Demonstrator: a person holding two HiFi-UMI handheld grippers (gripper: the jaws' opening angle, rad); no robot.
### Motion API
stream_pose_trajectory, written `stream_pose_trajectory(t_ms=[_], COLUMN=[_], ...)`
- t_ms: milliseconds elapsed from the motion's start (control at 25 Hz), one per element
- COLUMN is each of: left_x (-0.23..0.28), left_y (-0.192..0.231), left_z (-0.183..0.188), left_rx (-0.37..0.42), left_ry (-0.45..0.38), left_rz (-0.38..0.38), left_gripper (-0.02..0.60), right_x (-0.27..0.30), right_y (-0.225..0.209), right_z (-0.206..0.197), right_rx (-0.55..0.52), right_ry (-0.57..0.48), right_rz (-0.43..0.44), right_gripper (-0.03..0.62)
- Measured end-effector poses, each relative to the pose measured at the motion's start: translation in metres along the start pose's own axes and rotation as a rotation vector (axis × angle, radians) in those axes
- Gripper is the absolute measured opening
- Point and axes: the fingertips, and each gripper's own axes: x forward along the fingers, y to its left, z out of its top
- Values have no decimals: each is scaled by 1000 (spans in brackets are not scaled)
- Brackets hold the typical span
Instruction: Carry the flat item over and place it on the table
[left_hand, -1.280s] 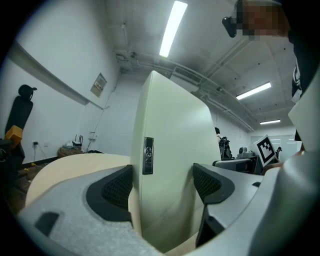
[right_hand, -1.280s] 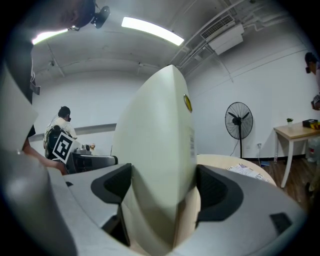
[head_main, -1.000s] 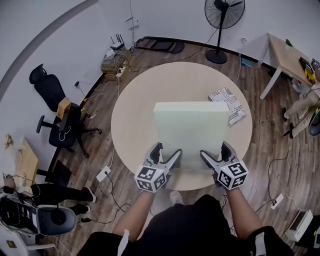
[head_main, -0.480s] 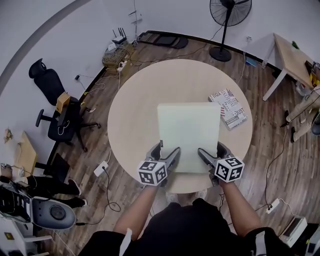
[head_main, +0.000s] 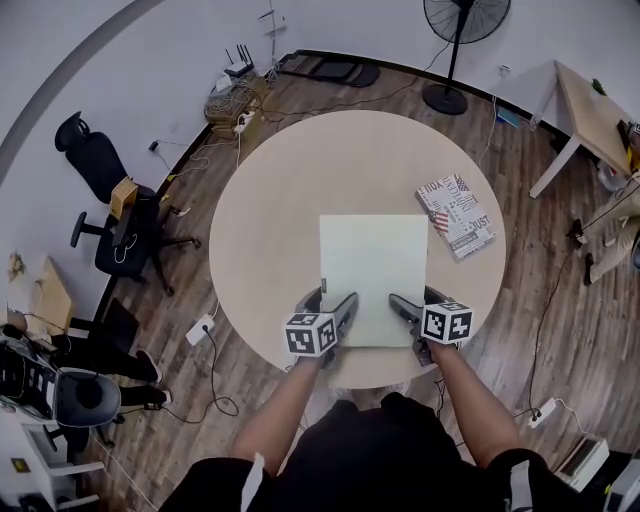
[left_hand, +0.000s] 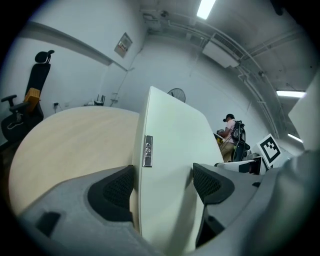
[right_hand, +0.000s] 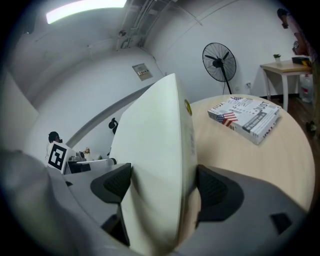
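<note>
The flat item (head_main: 372, 270) is a pale, thin rectangular slab with a small metal tab on its left edge. It lies low over the near half of the round beige table (head_main: 280, 190); whether it touches the top I cannot tell. My left gripper (head_main: 330, 303) is shut on its near left corner and my right gripper (head_main: 412, 302) on its near right corner. In the left gripper view the slab (left_hand: 170, 135) runs between the dark pads of the left gripper (left_hand: 162, 185). In the right gripper view the slab (right_hand: 155, 135) is pinched by the right gripper (right_hand: 160, 187).
A printed book (head_main: 457, 215) lies on the table right of the slab, also seen in the right gripper view (right_hand: 247, 117). Round the table stand a floor fan (head_main: 465, 20), a black office chair (head_main: 110, 220) and a small wooden table (head_main: 590, 110). Cables trail on the floor.
Both grippers have lowered the slab toward the tabletop and drawn closer to the table's near edge. It now looks smaller and flatter. Both grips are unchanged.
</note>
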Motion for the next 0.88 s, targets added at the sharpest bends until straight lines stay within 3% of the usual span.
stream_pose_trajectory(t_ms=[200, 400, 640, 880], left_x=[15, 23, 34, 37], left_y=[17, 26, 32, 35], left_z=[-24, -38, -50, -54], left_rx=[-106, -118, -157, -151], left_ry=[113, 163, 220, 222], left_rz=[26, 56, 83, 98], left_gripper=[353, 353, 353, 353], right_x=[19, 30, 40, 42], right_y=[-15, -25, -35, -38], right_z=[-20, -34, -42, -45], right_rx=[61, 140, 154, 144], right_ry=[74, 110, 156, 167], right_rz=[-34, -54, -98, -127], right_gripper=[376, 376, 379, 380])
